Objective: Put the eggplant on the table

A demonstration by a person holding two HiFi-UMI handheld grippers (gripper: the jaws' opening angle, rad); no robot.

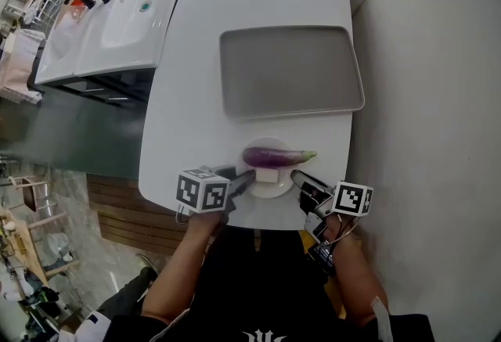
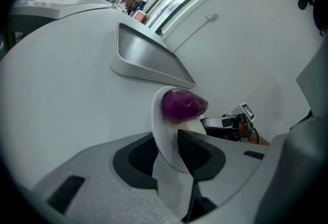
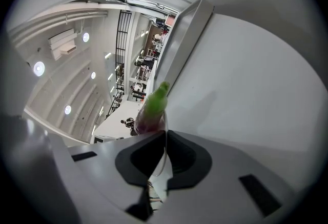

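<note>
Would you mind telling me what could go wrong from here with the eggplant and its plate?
1. Only the right gripper clamps the plate by its rim. The left gripper has its jaws apart around the rim, so the plate may tilt and the eggplant may roll off.
2. The plate sits close to the near edge of the table; a pull towards the person might drag it over.
</note>
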